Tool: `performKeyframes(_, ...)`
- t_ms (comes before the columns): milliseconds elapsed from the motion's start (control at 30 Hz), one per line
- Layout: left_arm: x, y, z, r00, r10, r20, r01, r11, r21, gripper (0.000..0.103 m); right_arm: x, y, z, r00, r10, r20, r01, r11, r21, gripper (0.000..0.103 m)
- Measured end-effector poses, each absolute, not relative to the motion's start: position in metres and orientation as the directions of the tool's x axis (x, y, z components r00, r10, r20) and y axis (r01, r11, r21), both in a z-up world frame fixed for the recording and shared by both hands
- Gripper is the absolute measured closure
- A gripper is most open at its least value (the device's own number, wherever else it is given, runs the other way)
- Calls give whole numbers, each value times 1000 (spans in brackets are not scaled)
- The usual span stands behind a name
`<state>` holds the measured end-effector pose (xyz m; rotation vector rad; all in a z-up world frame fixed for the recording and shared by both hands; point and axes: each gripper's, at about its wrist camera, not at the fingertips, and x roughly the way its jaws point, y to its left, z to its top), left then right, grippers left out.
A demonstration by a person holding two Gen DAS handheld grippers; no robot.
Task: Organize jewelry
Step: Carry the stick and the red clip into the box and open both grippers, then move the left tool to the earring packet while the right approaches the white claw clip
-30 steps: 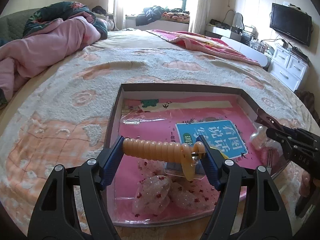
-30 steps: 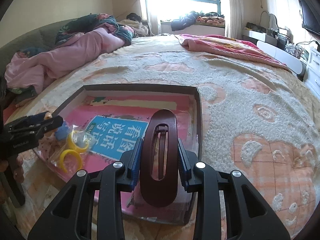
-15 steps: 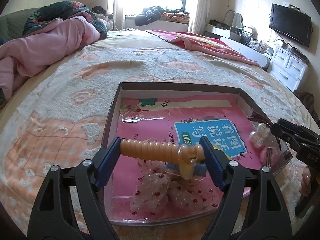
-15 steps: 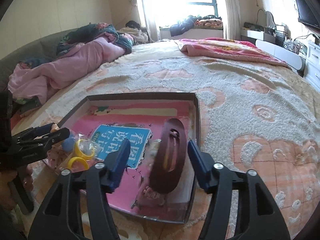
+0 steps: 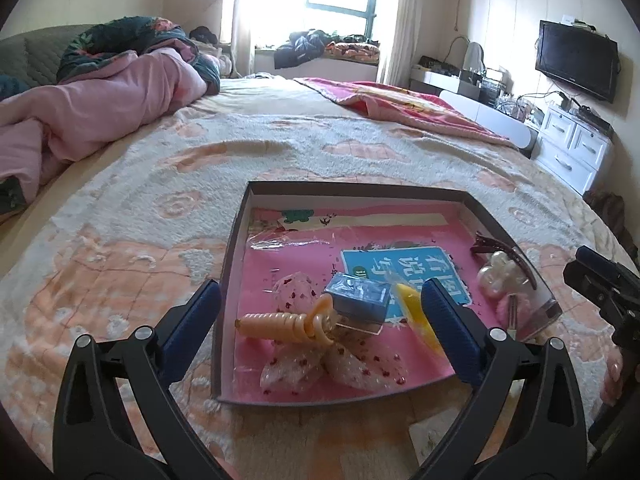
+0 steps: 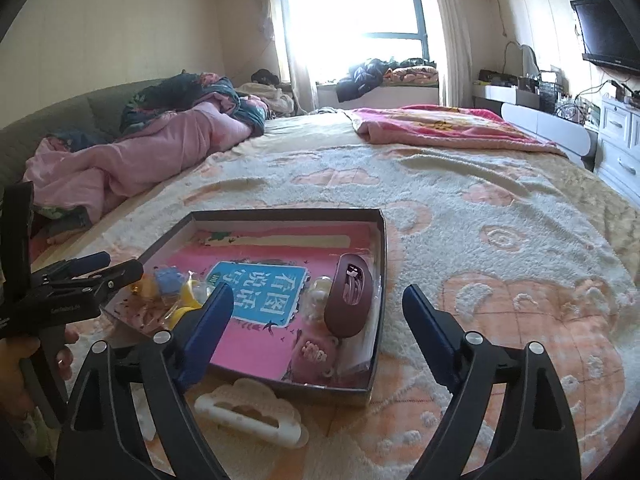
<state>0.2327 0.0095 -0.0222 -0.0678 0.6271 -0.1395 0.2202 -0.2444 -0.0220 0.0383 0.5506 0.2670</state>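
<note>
Release step: left gripper (image 5: 320,316) and right gripper (image 6: 318,316) have just opened wide, empty, leaving spiral tie (image 5: 280,326) and maroon clip (image 6: 349,300) in the box (image 6: 382,264); next, the near white clip (image 6: 248,414).

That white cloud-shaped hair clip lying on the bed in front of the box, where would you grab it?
Across its narrow width, I'd guess. The white clip lies flat on the blanket, long axis running left to right, so come from above with one jaw on each long scalloped edge near the middle.
</note>
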Motion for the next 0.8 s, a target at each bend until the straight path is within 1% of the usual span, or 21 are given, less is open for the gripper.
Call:
performKeyframes(433, 190, -1, -3, 838, -142, -527, 134, 989, -54, 11, 191, -244, -19, 817, 278, -505, -254, 960, 117, 18)
performKeyframes(800, 161, -3, -6, 833, -150, -532, 141, 988, -57, 11, 169, -249, -21, 808, 285, -516, -251, 958, 136, 18)
